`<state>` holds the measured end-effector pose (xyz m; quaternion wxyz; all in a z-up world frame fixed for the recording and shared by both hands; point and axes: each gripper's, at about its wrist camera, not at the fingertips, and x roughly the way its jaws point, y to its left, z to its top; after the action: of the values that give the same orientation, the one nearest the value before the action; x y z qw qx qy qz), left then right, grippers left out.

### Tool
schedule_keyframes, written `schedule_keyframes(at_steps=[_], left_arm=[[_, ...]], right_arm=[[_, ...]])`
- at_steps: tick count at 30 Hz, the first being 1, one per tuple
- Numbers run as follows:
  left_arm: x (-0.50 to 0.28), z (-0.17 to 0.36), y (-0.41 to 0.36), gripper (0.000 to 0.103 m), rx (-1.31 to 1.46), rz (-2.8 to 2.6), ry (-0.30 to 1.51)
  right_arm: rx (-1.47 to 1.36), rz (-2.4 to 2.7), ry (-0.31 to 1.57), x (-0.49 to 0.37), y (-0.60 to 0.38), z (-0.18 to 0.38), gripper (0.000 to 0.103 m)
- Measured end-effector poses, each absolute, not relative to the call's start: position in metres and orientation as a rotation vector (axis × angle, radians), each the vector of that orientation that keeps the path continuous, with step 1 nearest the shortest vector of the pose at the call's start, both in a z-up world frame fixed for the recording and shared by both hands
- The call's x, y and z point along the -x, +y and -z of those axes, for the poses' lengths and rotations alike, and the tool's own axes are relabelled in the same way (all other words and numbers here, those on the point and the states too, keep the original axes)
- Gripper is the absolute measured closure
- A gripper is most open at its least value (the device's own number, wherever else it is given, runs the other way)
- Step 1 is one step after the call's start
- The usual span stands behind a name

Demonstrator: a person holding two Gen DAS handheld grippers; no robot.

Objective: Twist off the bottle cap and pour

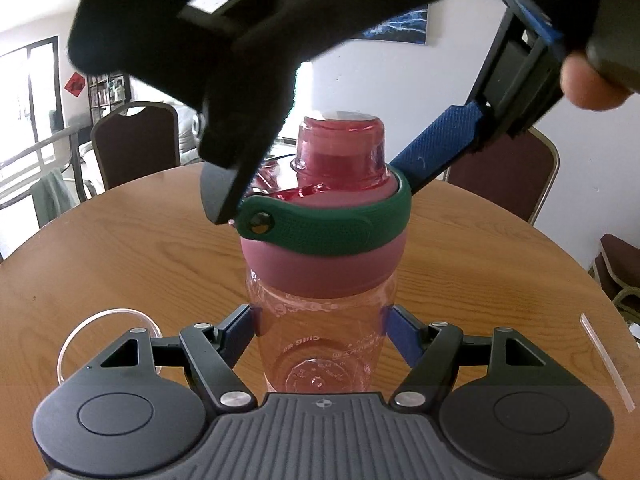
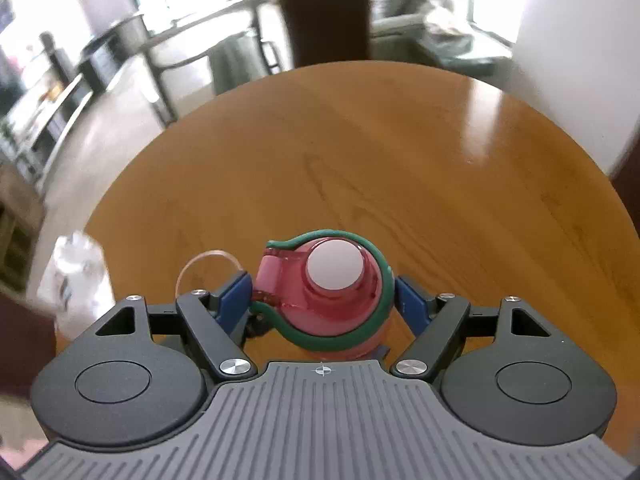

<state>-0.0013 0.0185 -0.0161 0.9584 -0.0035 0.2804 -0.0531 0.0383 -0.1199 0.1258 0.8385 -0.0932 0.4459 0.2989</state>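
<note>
Round wooden table (image 1: 100, 248), grain running across the top. Dark maroon padded chairs with metal frames behind it: one at far left (image 1: 136, 144), another at far right (image 1: 504, 176). Blue-and-black picture (image 1: 400, 26) on the white wall. Red diamond-shaped paper (image 1: 75, 85) beside a window. Metal railing (image 1: 36, 152) at left. Crumpled clear plastic bag (image 2: 74, 280) at the table's edge, blurred.

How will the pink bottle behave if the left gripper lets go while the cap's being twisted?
The pink bottle looks empty, so probably light and apt to spin with the cap. Its clear wall looks smooth, likely slippery against the left gripper. It stands tall and narrow on the table, so a sideways push may tip it.
</note>
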Motion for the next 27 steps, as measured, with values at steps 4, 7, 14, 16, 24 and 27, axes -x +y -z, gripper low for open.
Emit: schedule_keyframes(at_steps=[4, 7, 14, 16, 24, 27], left_arm=[[0.001, 0.016, 0.021, 0.031, 0.021, 0.116, 0.575], [-0.001, 0.016, 0.018, 0.031, 0.006, 0.122, 0.576], [-0.001, 0.017, 0.019, 0.027, -0.027, 0.113, 0.541], [0.004, 0.018, 0.016, 0.017, -0.069, 0.088, 0.502], [0.008, 0.018, 0.020, 0.033, -0.021, 0.083, 0.484], [0.004, 0.018, 0.015, 0.032, -0.021, 0.072, 0.482]], right_arm=[[0.347, -0.831, 0.969, -0.050, -0.122, -0.130, 0.025], [0.424, -0.956, 0.975, -0.062, -0.128, -0.132, 0.025], [0.486, -1.042, 1.056, -0.088, -0.114, -0.137, 0.025], [0.500, -1.041, 1.058, -0.090, -0.109, -0.137, 0.025], [0.456, -1.004, 1.054, -0.099, -0.116, -0.137, 0.025], [0.447, -0.994, 1.053, -0.097, -0.116, -0.137, 0.025]])
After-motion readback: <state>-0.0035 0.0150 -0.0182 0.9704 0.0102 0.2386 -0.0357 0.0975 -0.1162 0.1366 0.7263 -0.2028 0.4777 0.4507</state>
